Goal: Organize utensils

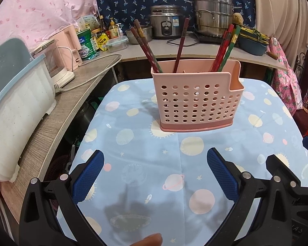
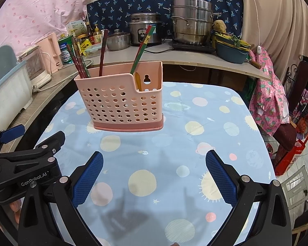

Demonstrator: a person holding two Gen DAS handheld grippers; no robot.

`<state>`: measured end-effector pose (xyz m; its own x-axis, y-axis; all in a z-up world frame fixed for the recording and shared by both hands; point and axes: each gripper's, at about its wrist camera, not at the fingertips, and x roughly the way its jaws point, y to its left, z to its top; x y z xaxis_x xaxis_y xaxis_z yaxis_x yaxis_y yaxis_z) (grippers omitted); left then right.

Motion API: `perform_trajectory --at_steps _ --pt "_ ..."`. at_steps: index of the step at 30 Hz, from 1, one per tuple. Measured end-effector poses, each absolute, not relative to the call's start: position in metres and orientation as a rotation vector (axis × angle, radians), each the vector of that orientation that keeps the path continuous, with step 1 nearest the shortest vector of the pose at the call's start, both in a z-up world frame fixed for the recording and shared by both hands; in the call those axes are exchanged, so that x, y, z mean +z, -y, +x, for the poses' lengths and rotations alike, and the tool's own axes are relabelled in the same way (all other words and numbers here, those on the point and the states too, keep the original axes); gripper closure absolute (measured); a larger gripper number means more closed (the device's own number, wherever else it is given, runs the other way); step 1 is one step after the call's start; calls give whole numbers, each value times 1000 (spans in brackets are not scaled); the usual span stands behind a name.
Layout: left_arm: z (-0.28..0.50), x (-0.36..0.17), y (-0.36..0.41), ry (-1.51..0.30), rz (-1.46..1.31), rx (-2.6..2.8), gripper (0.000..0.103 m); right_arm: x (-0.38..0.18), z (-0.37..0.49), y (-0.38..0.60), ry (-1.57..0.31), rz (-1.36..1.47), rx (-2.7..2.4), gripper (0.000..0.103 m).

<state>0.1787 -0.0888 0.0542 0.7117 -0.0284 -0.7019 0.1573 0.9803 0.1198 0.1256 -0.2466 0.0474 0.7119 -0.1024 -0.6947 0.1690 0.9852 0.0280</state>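
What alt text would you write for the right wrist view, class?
A pink perforated utensil holder holding chopsticks stands on a planet-print tablecloth. The right gripper hovers before it, jaws open and empty, with the left gripper alongside.

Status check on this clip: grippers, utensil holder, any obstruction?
Left gripper open, empty. Right gripper open, empty. Pink holder upright on tablecloth, chopsticks standing inside. Path to holder unobstructed.
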Motion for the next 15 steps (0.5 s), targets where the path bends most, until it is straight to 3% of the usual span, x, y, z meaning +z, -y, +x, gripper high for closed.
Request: perform_trajectory --at_steps 15 --pt "180 55 89 -766 179 -91 7 47 126 247 -764 92 -151 7"
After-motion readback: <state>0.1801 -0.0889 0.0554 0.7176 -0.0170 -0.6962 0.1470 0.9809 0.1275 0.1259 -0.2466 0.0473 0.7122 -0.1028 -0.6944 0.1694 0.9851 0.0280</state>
